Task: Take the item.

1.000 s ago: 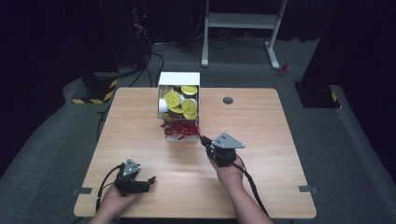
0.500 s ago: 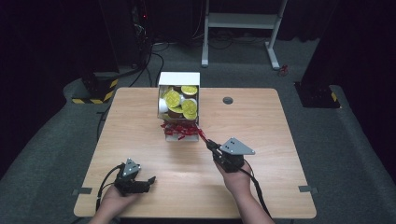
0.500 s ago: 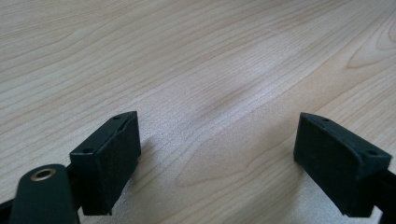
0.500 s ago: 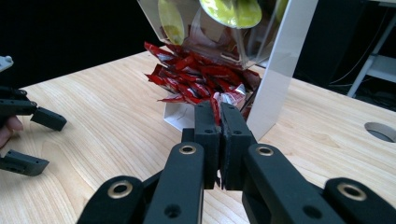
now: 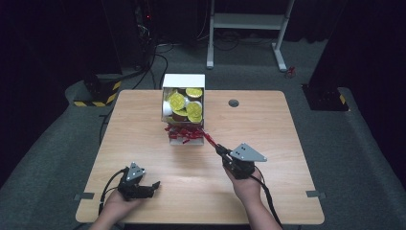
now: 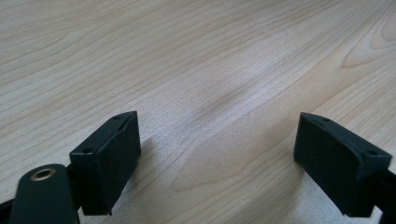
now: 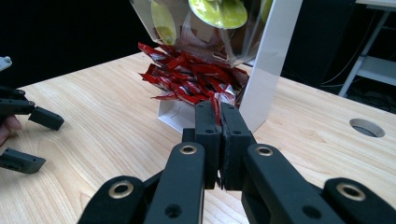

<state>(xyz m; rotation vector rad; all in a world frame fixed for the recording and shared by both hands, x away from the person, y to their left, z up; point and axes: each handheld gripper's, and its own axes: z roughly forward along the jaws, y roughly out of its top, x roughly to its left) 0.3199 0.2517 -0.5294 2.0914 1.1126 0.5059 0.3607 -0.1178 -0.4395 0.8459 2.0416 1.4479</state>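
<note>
I see a light wooden table (image 5: 143,124) from above, ringed by dark floor. My right hand-held gripper (image 5: 221,150) sits right of centre, its jaws pressed together on a thin red sachet (image 5: 209,139). In the right gripper view the sachet (image 7: 216,111) runs up from between the two black jaws toward a heap of like red sachets (image 7: 191,79). That heap (image 5: 184,132) lies in the low front tray of a white dispenser box (image 5: 184,80) standing at the middle of the table's far half. Above the tray, the box holds round pods with yellow-green lids (image 5: 186,105) behind a clear front. The pinched sachet is just beside the heap; I cannot tell whether it touches the others. My left hand-held gripper (image 5: 153,187) rests low at the near left of the table, well apart from the box, its jaws spread with bare wood between them. A small round hole (image 5: 233,103) lies in the table to the right of the box.
</note>
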